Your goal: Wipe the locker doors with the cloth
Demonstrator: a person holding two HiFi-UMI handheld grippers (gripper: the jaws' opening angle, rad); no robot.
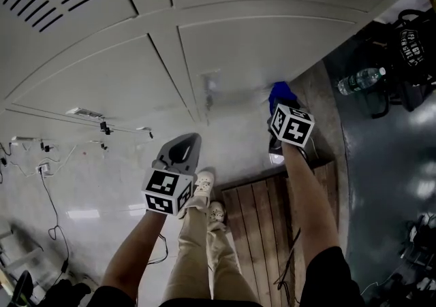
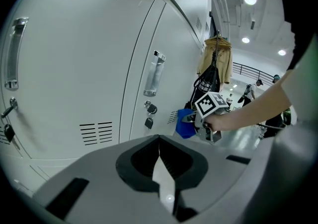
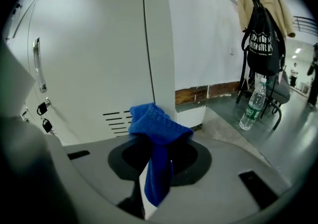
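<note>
The white locker doors [image 1: 259,60] [image 2: 84,69] [image 3: 94,64] fill the upper half of the head view. My right gripper [image 1: 279,105] [image 3: 158,143] is shut on a blue cloth [image 3: 156,131] [image 1: 278,94] [image 2: 185,122], which bunches above the jaws and hangs down between them, close to the lower right corner of a door. My left gripper [image 1: 184,149] [image 2: 159,153] is shut with nothing in it, held back from the lockers to the left.
Door handles [image 2: 153,74] and keys hanging in locks [image 2: 149,122] run along the lockers. A water bottle [image 1: 361,79] [image 3: 253,104], a black bag [image 1: 409,47] [image 3: 263,44] and a coat stand to the right. Below me are wooden boards [image 1: 262,231] and cables [image 1: 54,210].
</note>
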